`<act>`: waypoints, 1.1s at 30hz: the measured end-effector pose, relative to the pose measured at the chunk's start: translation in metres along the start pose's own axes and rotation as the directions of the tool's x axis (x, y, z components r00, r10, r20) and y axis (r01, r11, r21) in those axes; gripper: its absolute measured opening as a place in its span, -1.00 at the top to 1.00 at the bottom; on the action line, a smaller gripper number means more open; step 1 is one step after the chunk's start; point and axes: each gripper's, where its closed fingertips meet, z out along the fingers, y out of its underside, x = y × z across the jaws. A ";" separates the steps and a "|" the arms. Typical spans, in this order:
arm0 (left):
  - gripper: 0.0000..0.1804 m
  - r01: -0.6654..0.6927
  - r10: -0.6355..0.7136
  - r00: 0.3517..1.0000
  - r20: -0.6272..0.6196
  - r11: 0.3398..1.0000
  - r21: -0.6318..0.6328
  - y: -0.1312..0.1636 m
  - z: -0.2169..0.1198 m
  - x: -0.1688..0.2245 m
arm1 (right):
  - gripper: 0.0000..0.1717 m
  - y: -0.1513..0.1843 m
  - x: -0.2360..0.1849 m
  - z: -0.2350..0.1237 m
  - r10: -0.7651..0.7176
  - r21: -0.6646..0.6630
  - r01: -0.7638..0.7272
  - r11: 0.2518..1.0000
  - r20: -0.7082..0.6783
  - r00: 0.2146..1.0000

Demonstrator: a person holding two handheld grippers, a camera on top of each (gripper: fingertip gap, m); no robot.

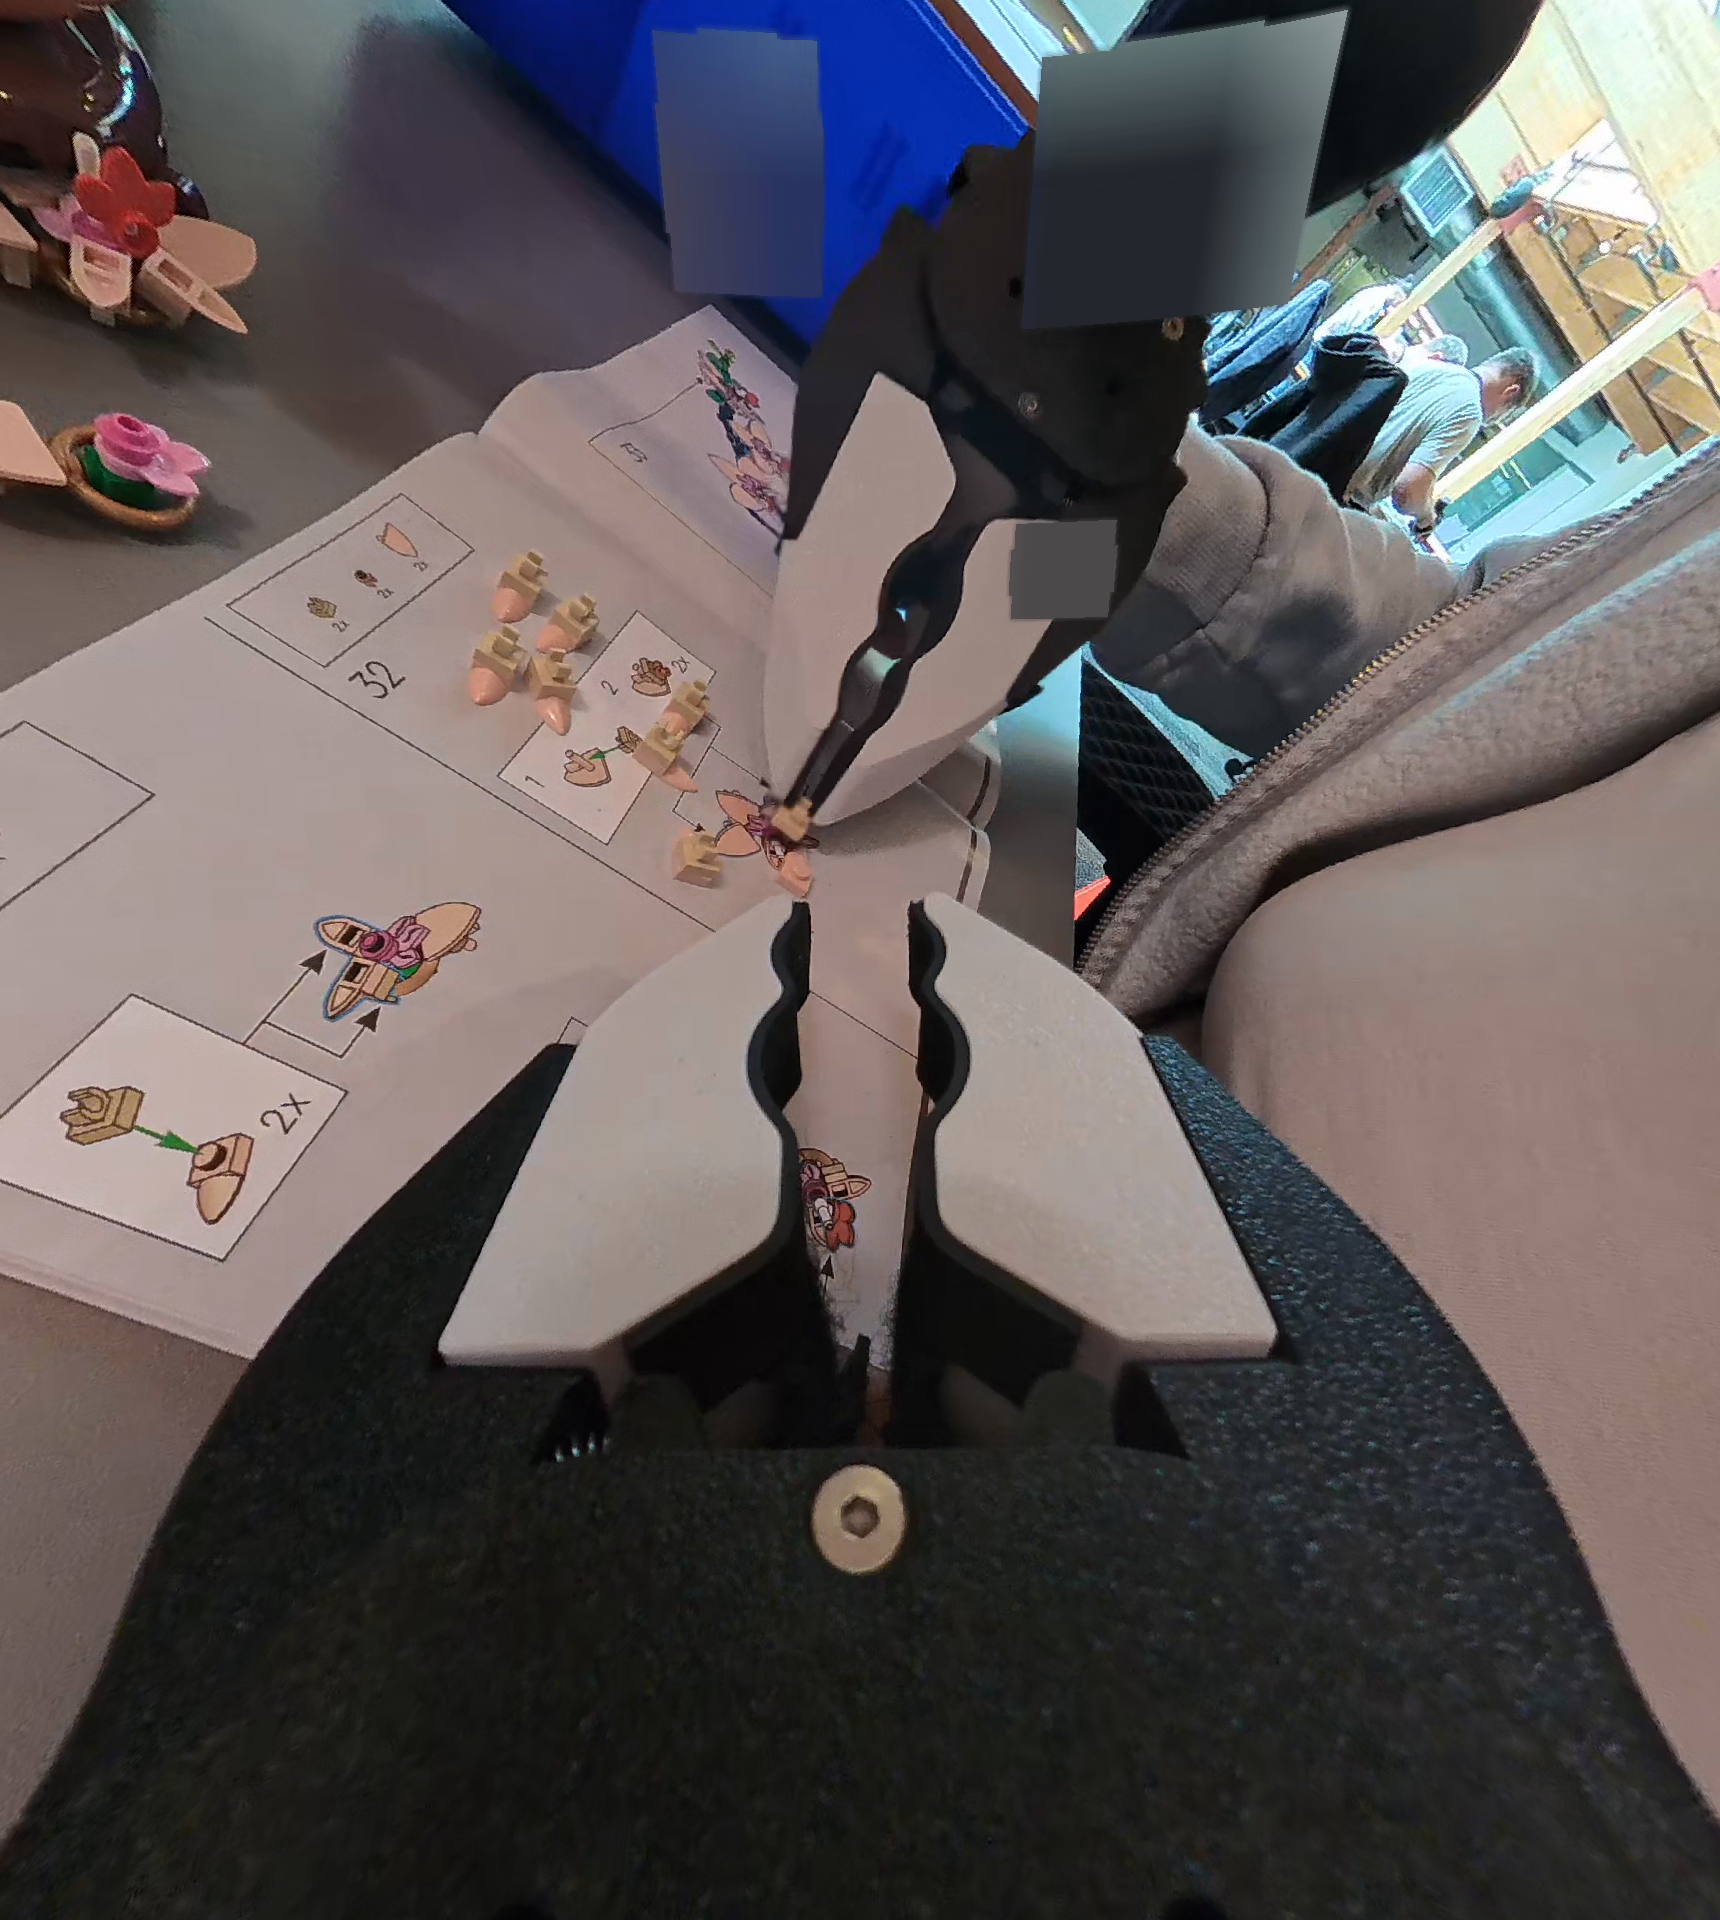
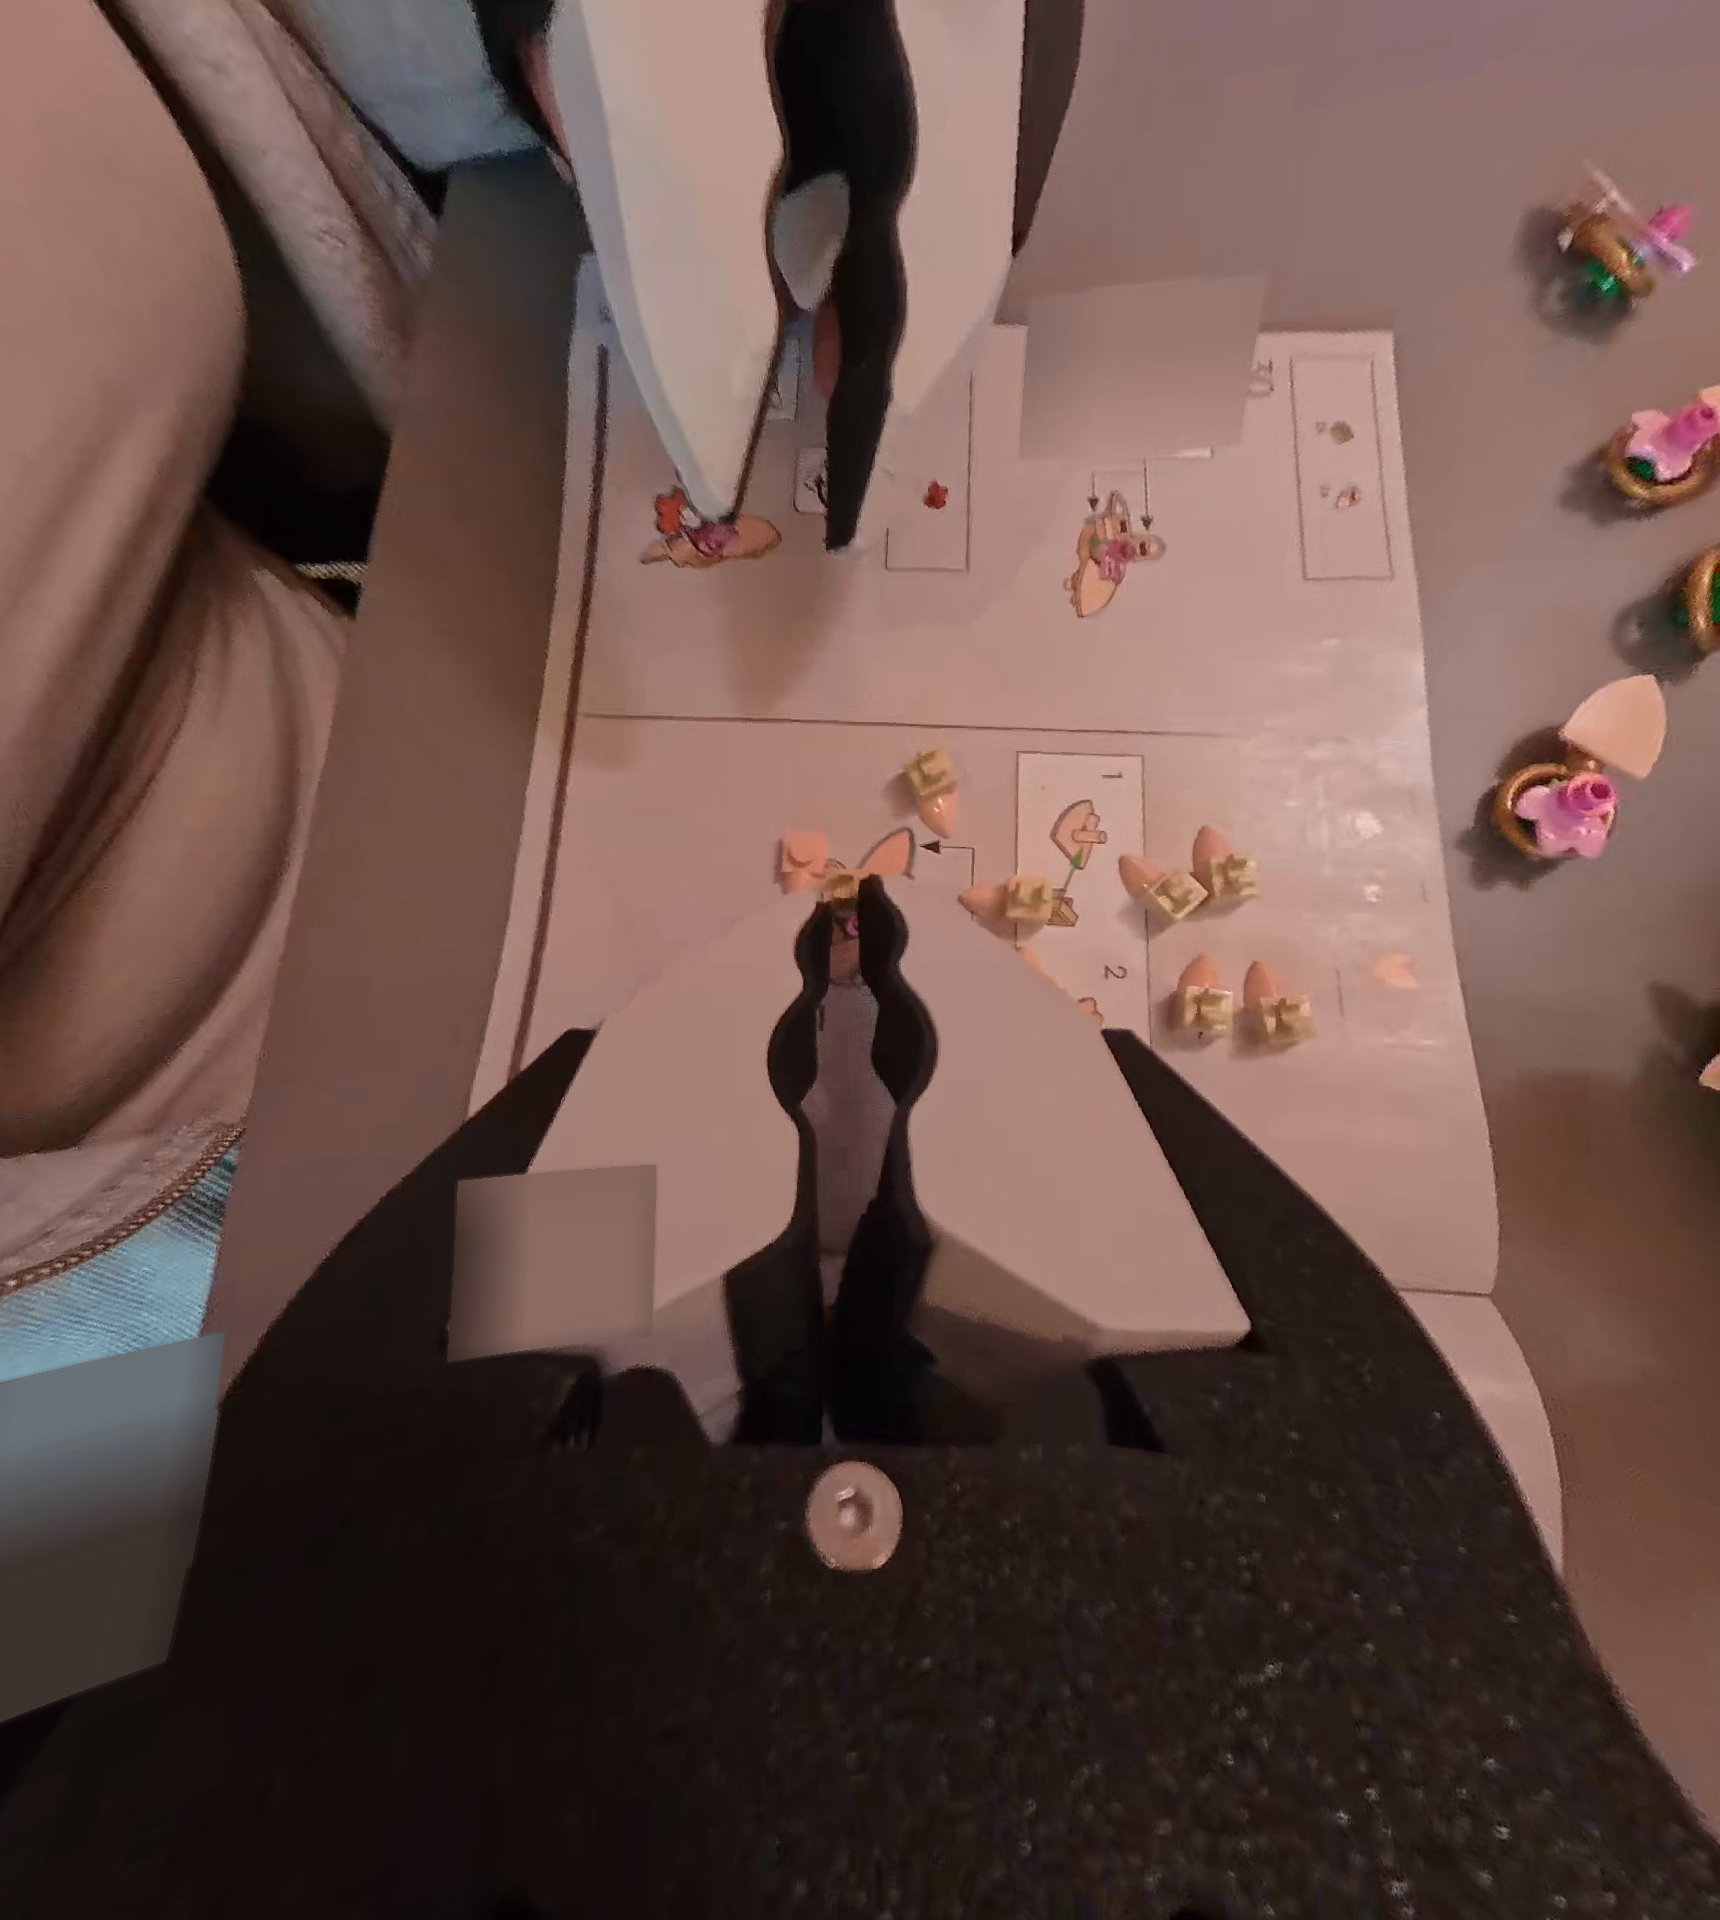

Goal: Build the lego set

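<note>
Right now the right gripper [image 1: 802, 808] has its tips clamped on a small tan clip piece [image 1: 790, 823] just above the open instruction booklet [image 1: 212, 831], beside a loose peach petal piece [image 2: 802, 858]. Left gripper [image 1: 858, 914] hovers close by over the page, jaws apart, nothing between them. Finished petal-and-clip pieces [image 2: 1188, 891] lie on the booklet; gold rings holding pink flowers [image 2: 1552, 810] sit on the grey table [image 2: 1666, 1351].

Small tan clip brick [image 1: 791, 821] pinched in right tongs' tips, above booklet [image 1: 212, 831].
</note>
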 end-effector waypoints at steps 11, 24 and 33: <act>0.80 -0.002 0.002 1.000 0.005 1.000 0.001 0.000 0.000 0.000 | 0.95 -0.006 -0.010 0.008 0.013 0.026 -0.015 1.000 0.041 0.999; 0.80 -0.002 0.002 1.000 0.005 1.000 0.001 0.000 0.000 0.000 | 0.95 -0.004 -0.009 0.010 -0.001 -0.022 0.001 1.000 0.017 1.000; 0.80 -0.001 0.001 1.000 0.003 1.000 0.004 0.000 0.000 0.000 | 0.94 -0.005 -0.010 0.011 0.011 -0.060 -0.010 0.998 0.021 1.000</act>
